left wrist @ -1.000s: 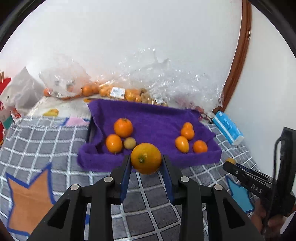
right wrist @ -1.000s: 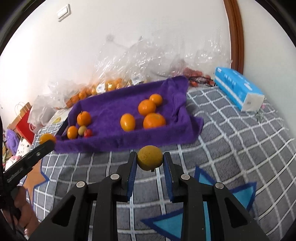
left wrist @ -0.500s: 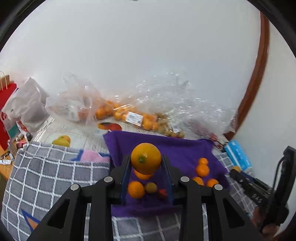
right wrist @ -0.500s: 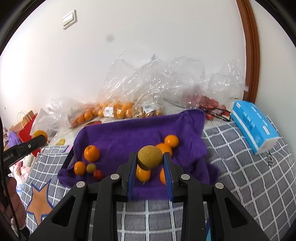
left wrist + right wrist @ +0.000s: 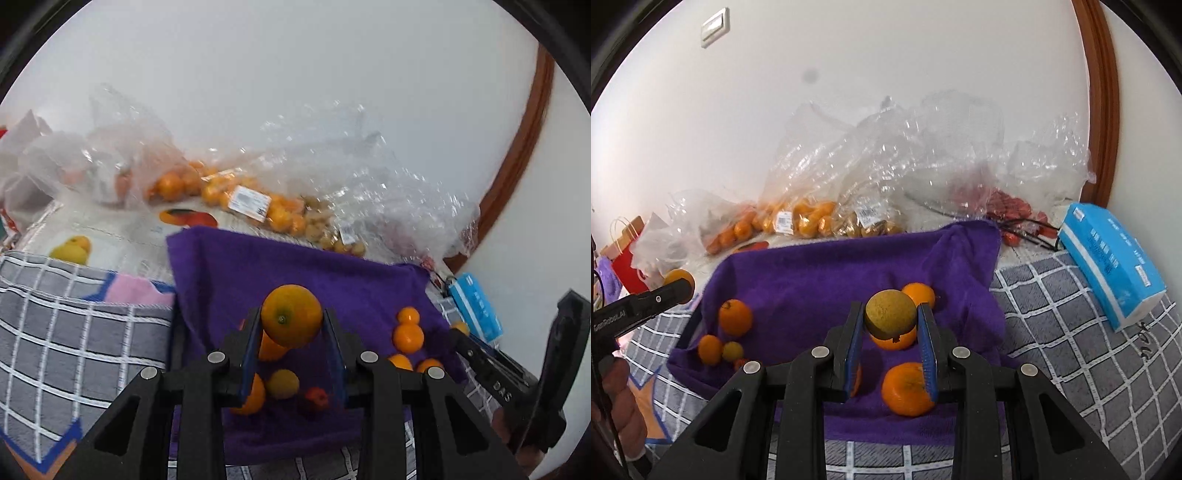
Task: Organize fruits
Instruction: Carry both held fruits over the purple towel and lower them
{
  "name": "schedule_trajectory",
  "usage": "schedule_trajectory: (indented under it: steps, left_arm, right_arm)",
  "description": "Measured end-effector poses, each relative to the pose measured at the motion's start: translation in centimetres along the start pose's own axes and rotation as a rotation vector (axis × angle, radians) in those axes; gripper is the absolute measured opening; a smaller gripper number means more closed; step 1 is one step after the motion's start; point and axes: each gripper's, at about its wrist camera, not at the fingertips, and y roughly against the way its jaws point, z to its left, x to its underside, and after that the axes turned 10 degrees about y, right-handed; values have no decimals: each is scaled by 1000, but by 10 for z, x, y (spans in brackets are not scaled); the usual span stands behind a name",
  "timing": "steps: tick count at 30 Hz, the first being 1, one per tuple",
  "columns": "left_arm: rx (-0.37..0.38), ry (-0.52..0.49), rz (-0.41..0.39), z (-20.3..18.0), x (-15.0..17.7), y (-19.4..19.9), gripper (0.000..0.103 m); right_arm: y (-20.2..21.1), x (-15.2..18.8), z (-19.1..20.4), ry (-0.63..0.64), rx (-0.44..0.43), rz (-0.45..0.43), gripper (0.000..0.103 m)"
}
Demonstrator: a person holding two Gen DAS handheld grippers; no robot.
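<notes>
Left gripper (image 5: 291,325) clamped on the orange (image 5: 291,314), jaws pressed on both sides of it. Right gripper (image 5: 891,325) clamped on the brownish-green fruit (image 5: 891,313), jaws as tight as they go.

Vs a second ago: both fruits were held over the grey checked blanket (image 5: 1071,332), short of the purple towel (image 5: 820,280). Now both hang above the towel itself. Grip unchanged on both sides.

On the towel, below the orange: two oranges, a yellow-green fruit (image 5: 282,384) and a small red fruit (image 5: 314,400). Towards the towel's right end, a cluster of four small oranges, one of them (image 5: 909,388) right under my right gripper.

Behind the towel: clear plastic bags (image 5: 886,173) of oranges and small brown fruit, against a white wall (image 5: 849,55). Blue tissue box (image 5: 1112,258) right of the towel, on the blanket. Brown door frame (image 5: 1102,103) beyond the box. Light switch (image 5: 714,27) on the wall, up and left of the towel. Red paper bag (image 5: 626,262) far left of it.
</notes>
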Motion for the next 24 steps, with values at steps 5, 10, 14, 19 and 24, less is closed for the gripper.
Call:
schedule_trajectory:
  steps: [5, 10, 14, 19, 24]
  left_arm:
    - [17, -64, 12, -9, 15, -8, 31]
    - [43, -84, 40, -17, 25, -14, 31]
    - [23, -104, 54, -20, 29, -21, 31]
    - [32, -86, 47, -17, 25, -19, 31]
    - [25, -79, 55, -15, 25, -22, 31]
  right_arm:
    - [-15, 12, -8, -13, 12, 32, 28]
    - [-14, 17, -7, -7, 17, 28, 29]
    - [-18, 20, -7, -14, 36, 43, 29]
    - [-19, 21, -8, -24, 44, 37, 29]
    - [-24, 23, -9, -30, 45, 53, 29]
